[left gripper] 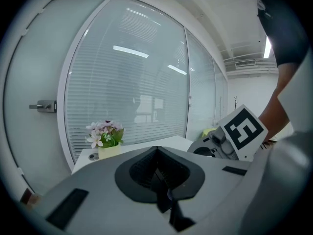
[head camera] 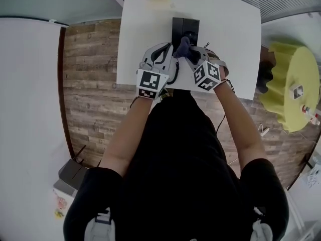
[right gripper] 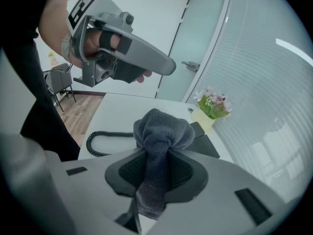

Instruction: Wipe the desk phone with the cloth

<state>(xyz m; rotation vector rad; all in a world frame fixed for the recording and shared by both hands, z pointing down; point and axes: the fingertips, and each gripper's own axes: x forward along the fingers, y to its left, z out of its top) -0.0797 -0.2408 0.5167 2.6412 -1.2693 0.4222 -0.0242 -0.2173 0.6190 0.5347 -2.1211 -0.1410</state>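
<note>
Now pinching a bunched grey cloth (right gripper: 162, 129) tight in the right gripper (right gripper: 157, 163), right above the black desk phone (head camera: 183, 26) on the white table (head camera: 233, 44). Holding the left gripper (left gripper: 160, 180) up in the air alongside, jaws pressed together on nothing, aimed toward the glass wall (left gripper: 146, 82). Coiled cord (right gripper: 97, 142) lying on the table beside the phone.

The cloth (right gripper: 161, 131) sits between the jaws of the right gripper (right gripper: 156, 175) and sticks out in front of them. Just past it, the desk phone (head camera: 184, 26) lies on the tabletop (head camera: 225, 29). The phone cord (right gripper: 105, 136) lies left of these jaws. The left gripper (head camera: 168, 51) is up on their left side. The flower pot (right gripper: 211, 109) stands far ahead of both jaws, at the tabletop's back edge.
</note>
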